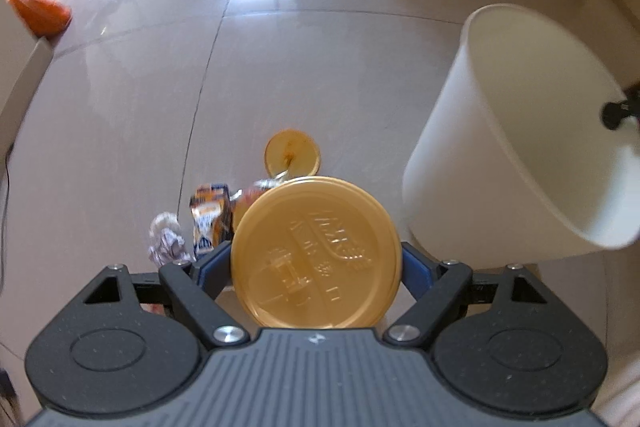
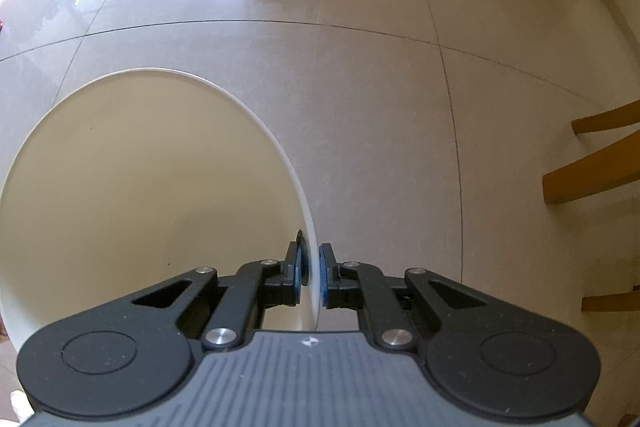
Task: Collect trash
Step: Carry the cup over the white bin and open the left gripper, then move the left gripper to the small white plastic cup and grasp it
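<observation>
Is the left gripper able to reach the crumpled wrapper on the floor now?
Probably not yet. The left gripper already holds the gold lid between its fingers, so it has no room to grasp. The crumpled wrapper itself lies uncovered on the floor, beside the snack packet.

Each hand-held gripper, left (image 1: 316, 259) and right (image 2: 314, 275), has a ribbed grey body, black speckled round housings, black linkage arms with silver screws, and blue-padded fingers (image 2: 295, 281).

The floor (image 1: 320, 67) is made of big shiny pale tiles. On it lie a small gold lid (image 1: 292, 153), a crumpled wrapper (image 1: 166, 239) and a snack bag (image 1: 210, 213), close together.
</observation>
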`<state>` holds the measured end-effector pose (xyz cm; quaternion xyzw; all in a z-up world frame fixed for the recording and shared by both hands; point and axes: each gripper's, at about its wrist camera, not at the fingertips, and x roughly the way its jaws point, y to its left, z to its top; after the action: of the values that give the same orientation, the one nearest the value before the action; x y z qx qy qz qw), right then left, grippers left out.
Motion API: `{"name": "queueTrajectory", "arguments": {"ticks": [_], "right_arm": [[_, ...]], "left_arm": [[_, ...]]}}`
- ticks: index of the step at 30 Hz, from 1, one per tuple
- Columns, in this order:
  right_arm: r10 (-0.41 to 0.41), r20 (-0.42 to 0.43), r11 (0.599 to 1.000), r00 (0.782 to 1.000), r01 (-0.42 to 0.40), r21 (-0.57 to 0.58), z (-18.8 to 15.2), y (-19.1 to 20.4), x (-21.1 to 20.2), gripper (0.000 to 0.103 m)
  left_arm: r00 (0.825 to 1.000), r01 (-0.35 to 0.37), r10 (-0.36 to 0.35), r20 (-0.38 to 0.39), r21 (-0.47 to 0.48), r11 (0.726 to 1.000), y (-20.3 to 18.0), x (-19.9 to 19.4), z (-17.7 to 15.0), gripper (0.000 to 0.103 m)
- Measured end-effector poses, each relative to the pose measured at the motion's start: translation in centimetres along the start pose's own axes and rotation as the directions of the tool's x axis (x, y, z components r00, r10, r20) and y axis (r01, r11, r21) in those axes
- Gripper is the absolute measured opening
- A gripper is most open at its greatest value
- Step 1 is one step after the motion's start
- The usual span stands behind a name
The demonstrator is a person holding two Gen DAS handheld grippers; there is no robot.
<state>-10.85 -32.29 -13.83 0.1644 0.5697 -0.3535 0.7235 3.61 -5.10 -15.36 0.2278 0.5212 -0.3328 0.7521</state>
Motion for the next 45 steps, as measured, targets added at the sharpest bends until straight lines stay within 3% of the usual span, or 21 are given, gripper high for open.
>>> {"name": "queueTrajectory", "arguments": {"ticks": [6,13,19,24,28,36,40,45], "right_arm": [[0.011,-0.012,1.000,1.000,-0.011,0.009,-0.2,-0.3,0.4,0.011],[0.039,-0.012,0.999,0.999,-0.038,0.018,-0.2,-0.9,0.1,0.010],[0.065,0.007,0.998,0.998,-0.065,0.017,-0.2,-1.5,0.3,0.009],[0.090,0.007,0.996,0.996,-0.091,0.024,-0.2,-2.1,0.5,0.009],[0.109,0.011,0.994,0.994,-0.110,0.029,-0.3,-2.5,0.5,0.009],[0.123,0.010,0.992,0.992,-0.123,0.032,-0.3,-2.7,0.5,0.009],[0.114,0.013,0.993,0.993,-0.115,0.021,-0.3,-2.6,0.4,0.009],[0.111,0.015,0.994,0.994,-0.111,0.009,-0.5,-2.4,0.3,0.009]], "left_arm": [[0.999,0.020,-0.016,-0.030,0.123,0.992,-1.5,-4.9,3.7,0.085],[0.996,0.076,-0.085,0.029,0.236,0.969,-5.6,-10.5,8.7,0.085],[0.986,0.152,-0.163,0.018,0.269,0.951,-10.7,-9.4,11.1,0.085],[0.984,0.175,-0.176,-0.023,0.286,0.942,-13.7,-7.0,10.5,0.086],[0.987,0.163,-0.158,-0.041,0.287,0.944,-14.4,-6.2,10.5,0.090],[0.995,0.093,-0.100,0.015,0.251,0.963,-13.6,-8.9,10.9,0.096],[0.997,0.023,-0.040,0.066,0.236,0.971,-11.5,-10.7,9.8,0.099],[0.995,-0.046,0.031,0.092,0.164,0.985,-7.7,-8.9,7.4,0.099]]}}
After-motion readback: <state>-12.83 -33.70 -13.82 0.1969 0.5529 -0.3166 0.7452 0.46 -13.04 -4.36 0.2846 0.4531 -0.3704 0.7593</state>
